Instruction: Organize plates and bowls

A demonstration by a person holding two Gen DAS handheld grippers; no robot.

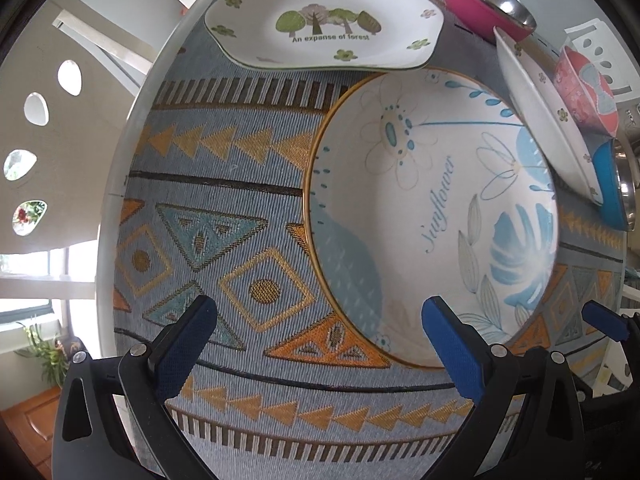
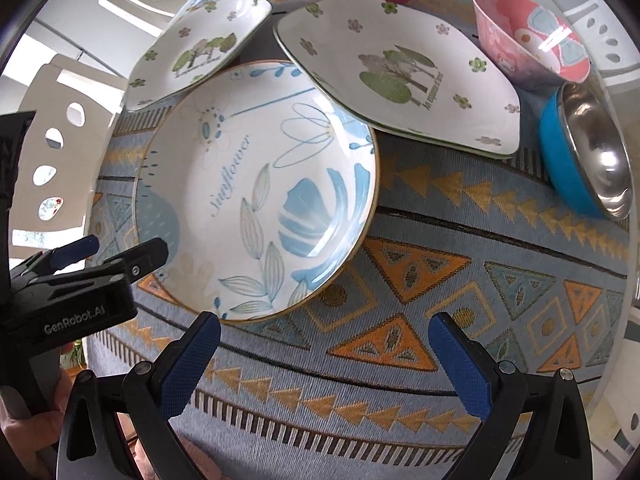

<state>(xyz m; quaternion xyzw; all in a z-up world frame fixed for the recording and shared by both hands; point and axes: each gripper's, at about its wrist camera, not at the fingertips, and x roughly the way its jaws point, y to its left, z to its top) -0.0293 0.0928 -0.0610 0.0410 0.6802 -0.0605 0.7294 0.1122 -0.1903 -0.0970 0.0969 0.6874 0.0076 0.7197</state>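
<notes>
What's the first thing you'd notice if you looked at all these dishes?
The big round Sunflower plate with blue flowers grabs the eye first, lying in the middle of the patterned tablecloth. Behind it sit two white forest plates with little trees, both overlapping its far rim. On the right are a pink butterfly bowl and a shiny blue-sided metal bowl; both grippers, left and right, hang open.

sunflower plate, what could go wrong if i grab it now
The right forest plate overlaps the sunflower plate's rim, so lifting could tip or slide it toward the pink bowl and blue steel bowl. The left forest plate also overlaps its far edge and may shift.
</notes>
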